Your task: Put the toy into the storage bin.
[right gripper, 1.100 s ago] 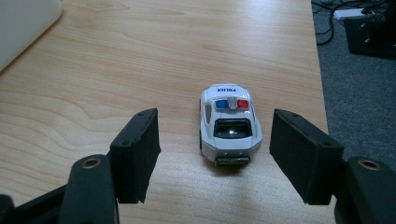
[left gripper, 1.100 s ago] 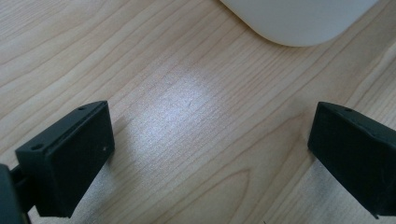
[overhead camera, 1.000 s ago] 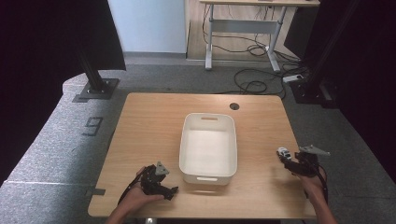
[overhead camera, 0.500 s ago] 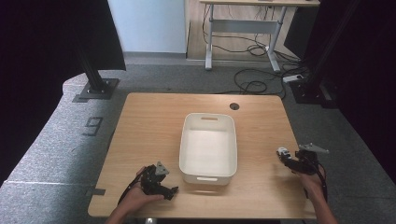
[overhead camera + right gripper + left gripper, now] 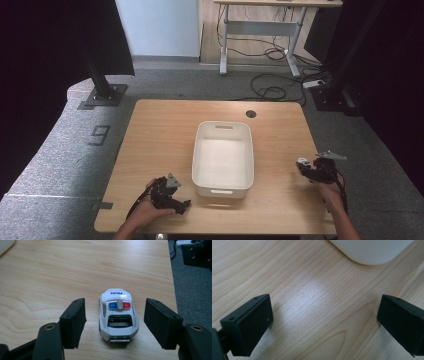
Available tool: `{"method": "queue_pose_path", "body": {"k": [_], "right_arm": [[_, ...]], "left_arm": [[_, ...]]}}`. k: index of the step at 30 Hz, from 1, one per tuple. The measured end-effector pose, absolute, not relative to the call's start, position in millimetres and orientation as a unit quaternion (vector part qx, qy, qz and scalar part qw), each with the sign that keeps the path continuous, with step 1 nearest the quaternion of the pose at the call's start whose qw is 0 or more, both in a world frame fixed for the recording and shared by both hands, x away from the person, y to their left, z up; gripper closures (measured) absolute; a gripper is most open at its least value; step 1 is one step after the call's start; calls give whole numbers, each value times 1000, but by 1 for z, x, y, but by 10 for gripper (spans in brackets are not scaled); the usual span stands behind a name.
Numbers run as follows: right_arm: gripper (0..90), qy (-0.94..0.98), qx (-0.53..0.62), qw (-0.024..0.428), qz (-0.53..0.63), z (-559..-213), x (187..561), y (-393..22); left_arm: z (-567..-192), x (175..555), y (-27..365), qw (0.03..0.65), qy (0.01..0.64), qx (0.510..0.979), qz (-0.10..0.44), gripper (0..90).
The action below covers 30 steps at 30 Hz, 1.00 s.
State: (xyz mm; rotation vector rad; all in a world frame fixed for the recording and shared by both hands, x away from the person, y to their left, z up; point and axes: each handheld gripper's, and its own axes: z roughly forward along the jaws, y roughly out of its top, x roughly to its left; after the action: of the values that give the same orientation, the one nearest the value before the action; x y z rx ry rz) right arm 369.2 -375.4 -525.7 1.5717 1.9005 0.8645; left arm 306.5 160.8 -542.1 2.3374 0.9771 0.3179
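Note:
A white toy police car (image 5: 118,315) with a red and blue light bar stands on the wooden table (image 5: 165,130) near its right edge. My right gripper (image 5: 115,303) is open, one jaw on each side of the car with a gap on both sides. In the high view that gripper (image 5: 303,165) sits at the table's right edge, with the car (image 5: 301,162) a small white spot at its tip. My left gripper (image 5: 183,203) rests low at the front left, open over bare wood (image 5: 324,315). An empty white bin (image 5: 222,157) stands mid-table between them.
The bin's rounded corner (image 5: 372,250) lies just beyond the left gripper's jaws. A round cable hole (image 5: 251,114) marks the table's far right. Grey carpet (image 5: 192,290) begins right past the table edge beside the car. A desk frame and cables stand on the floor behind.

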Motion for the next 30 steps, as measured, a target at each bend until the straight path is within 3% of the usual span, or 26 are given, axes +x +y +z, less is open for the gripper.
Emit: {"method": "queue_pose_path", "body": {"k": [30], "right_arm": [[337,701,598,253,295,-542,391,-375]], "left_arm": [[-542,307,161,292,366,875,120,4]]}}
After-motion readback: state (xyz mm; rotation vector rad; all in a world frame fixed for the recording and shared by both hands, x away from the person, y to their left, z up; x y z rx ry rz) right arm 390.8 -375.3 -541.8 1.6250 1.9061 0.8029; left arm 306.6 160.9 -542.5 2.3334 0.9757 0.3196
